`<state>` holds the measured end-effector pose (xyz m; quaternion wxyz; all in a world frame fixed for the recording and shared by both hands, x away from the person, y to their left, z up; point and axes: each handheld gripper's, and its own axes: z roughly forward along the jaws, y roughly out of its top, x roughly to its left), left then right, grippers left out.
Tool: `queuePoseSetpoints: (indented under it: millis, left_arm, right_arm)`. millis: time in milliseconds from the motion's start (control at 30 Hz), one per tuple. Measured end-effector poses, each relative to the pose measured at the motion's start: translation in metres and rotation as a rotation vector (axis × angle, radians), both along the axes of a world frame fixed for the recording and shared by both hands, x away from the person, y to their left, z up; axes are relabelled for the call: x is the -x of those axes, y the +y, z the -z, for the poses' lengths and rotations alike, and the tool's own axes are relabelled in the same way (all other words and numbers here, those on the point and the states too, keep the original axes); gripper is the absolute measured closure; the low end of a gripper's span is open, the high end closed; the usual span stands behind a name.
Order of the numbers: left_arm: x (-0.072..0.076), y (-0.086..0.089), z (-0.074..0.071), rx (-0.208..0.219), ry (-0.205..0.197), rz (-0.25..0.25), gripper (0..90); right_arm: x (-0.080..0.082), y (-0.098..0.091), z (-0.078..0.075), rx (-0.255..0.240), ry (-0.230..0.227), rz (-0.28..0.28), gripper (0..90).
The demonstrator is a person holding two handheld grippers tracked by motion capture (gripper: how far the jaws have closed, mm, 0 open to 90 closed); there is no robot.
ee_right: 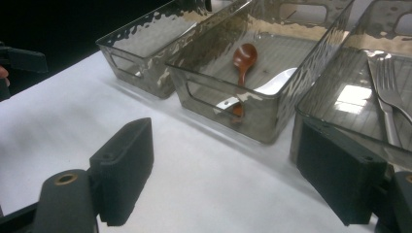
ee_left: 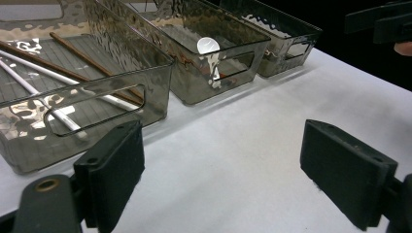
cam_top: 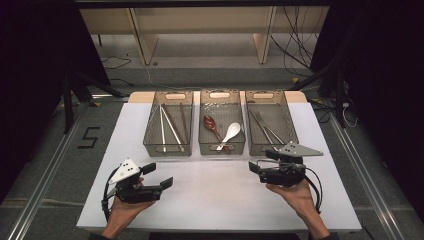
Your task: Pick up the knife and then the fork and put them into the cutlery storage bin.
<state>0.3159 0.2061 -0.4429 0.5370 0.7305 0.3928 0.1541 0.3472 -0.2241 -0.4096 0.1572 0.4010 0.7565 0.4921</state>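
Beside the right bin point(cam_top: 270, 127) | right hand-held gripper point(cam_top: 263, 162) hovering wide and empty, nearer than left hand-held gripper point(cam_top: 159, 176), also wide | forks point(cam_top: 266, 129) lying lengthwise just beyond.

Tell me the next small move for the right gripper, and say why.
Probably back it off the right bin and rest it on the bare table. The right gripper is open and empty beside that bin, where the forks already lie, and no cutlery is loose on the table.
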Motion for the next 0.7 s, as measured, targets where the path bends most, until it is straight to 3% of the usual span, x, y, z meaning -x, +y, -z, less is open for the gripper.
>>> queuePoseSetpoints:
  millis: [233,700]
  left_arm:
    - [0.000,-0.001,0.000,0.003,0.002,0.003,15.7]
    - [0.000,-0.002,0.001,0.004,0.011,0.015,15.7]
  right_arm:
    - [0.015,-0.006,0.008,-0.027,-0.019,0.005,21.5]
    - [0.035,-0.006,0.021,-0.011,-0.031,-0.006,19.5]
